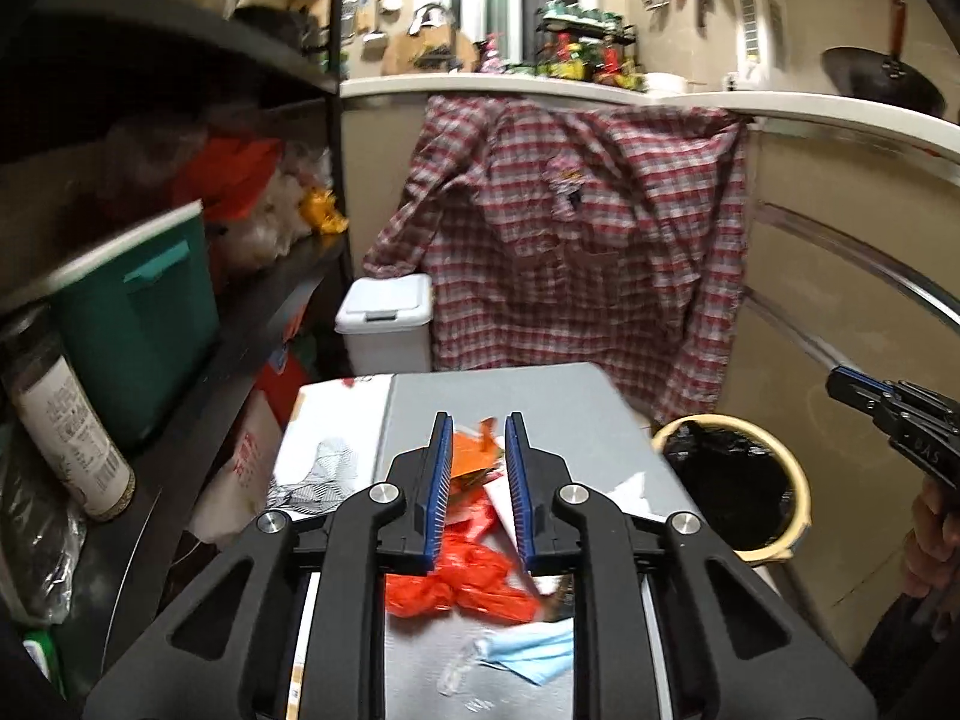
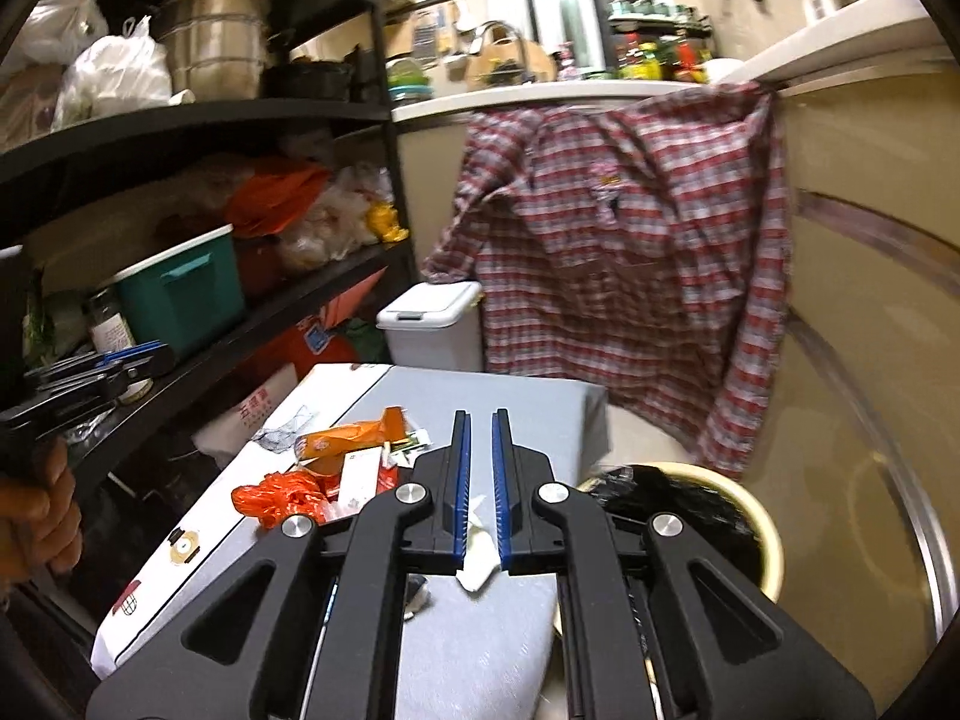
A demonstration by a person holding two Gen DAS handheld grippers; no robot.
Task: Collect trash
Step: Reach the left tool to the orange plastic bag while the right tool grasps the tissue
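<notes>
Trash lies on the grey table [image 1: 540, 396]: an orange plastic bag [image 1: 462, 588], an orange wrapper [image 1: 474, 450], a blue face mask [image 1: 528, 651] and a white crumpled paper [image 1: 630, 489]. My left gripper [image 1: 478, 420] hovers above the orange pieces, its pads a narrow gap apart with nothing pinched. In the right wrist view my right gripper [image 2: 479, 417] has its pads almost together. The white paper [image 2: 480, 570] shows through the slit and appears to lie on the table below. A round cream-rimmed bin [image 2: 768, 540] with a black liner stands right of the table.
A black shelf rack [image 2: 252, 114] with a teal box [image 2: 186, 294], bags and pots fills the left. A white lidded bin [image 2: 429, 324] and a hanging plaid shirt [image 2: 630, 252] stand behind the table. A hand [image 2: 42, 510] holds the left gripper [image 2: 162, 357].
</notes>
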